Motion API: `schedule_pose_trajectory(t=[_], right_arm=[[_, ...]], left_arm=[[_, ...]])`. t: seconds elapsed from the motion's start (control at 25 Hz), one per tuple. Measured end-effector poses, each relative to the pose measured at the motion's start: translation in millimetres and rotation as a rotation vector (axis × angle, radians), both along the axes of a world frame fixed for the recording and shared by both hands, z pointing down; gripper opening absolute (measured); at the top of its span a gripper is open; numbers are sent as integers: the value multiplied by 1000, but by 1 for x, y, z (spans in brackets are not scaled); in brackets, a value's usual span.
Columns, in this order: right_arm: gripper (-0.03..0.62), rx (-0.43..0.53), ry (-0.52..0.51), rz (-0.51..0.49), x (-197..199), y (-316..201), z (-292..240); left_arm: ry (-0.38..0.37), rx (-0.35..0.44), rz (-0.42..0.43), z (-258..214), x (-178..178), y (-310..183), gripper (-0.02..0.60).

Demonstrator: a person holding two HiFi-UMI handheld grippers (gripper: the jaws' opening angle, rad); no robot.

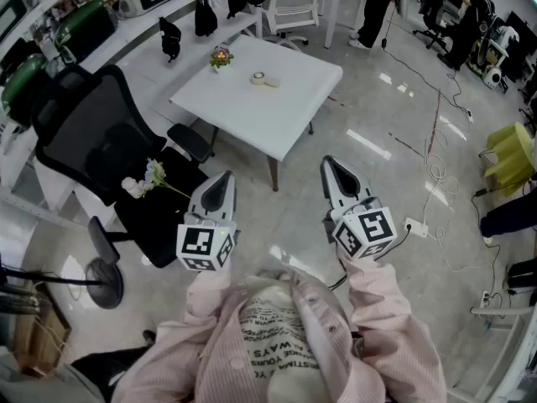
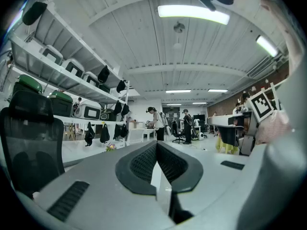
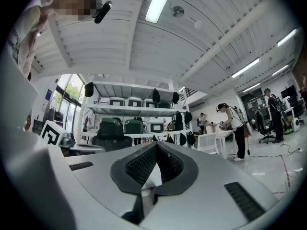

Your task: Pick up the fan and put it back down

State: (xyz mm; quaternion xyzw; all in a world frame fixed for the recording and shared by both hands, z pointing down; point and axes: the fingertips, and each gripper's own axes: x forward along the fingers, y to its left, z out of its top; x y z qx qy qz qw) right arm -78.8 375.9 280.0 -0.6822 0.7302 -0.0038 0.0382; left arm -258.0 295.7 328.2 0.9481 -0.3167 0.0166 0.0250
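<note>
Item under task: what appears to be the fan [image 1: 105,284], a dark round base with a pole running off the frame edge, stands on the floor. It sits well left of the left gripper [image 1: 225,177] and behind its fingertips, touching neither tool.

Left fingers [image 2: 144,164]: pressed together, nothing between them. Right gripper [image 1: 329,163]: fingers [image 3: 141,166] likewise together and empty. Both tools are held level, side by side.

Just left of the left fingers is a black chair [image 1: 92,141] with white flowers [image 1: 144,181] on its seat. Ahead of both fingertips is a white tabletop [image 1: 294,107] bearing a tape roll [image 1: 266,79] and a small flower pot [image 1: 221,56].
</note>
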Motion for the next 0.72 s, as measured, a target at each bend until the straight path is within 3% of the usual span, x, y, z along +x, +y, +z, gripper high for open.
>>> schedule_pose_trajectory(t=[0.2, 0.48, 0.6, 0.72], right_arm=[[-1, 7, 22, -17, -1, 2, 0], [4, 28, -55, -100, 2, 2, 2], [99, 4, -62, -108, 6, 2, 8], [152, -12, -78, -101, 15, 3, 14]], left_arm=[[-2, -7, -1, 1, 2, 1, 2], [-6, -21, -4, 5, 14, 12, 2], [-10, -24, -3, 8, 19, 18, 2], [-8, -32, -9, 12, 25, 22, 2]])
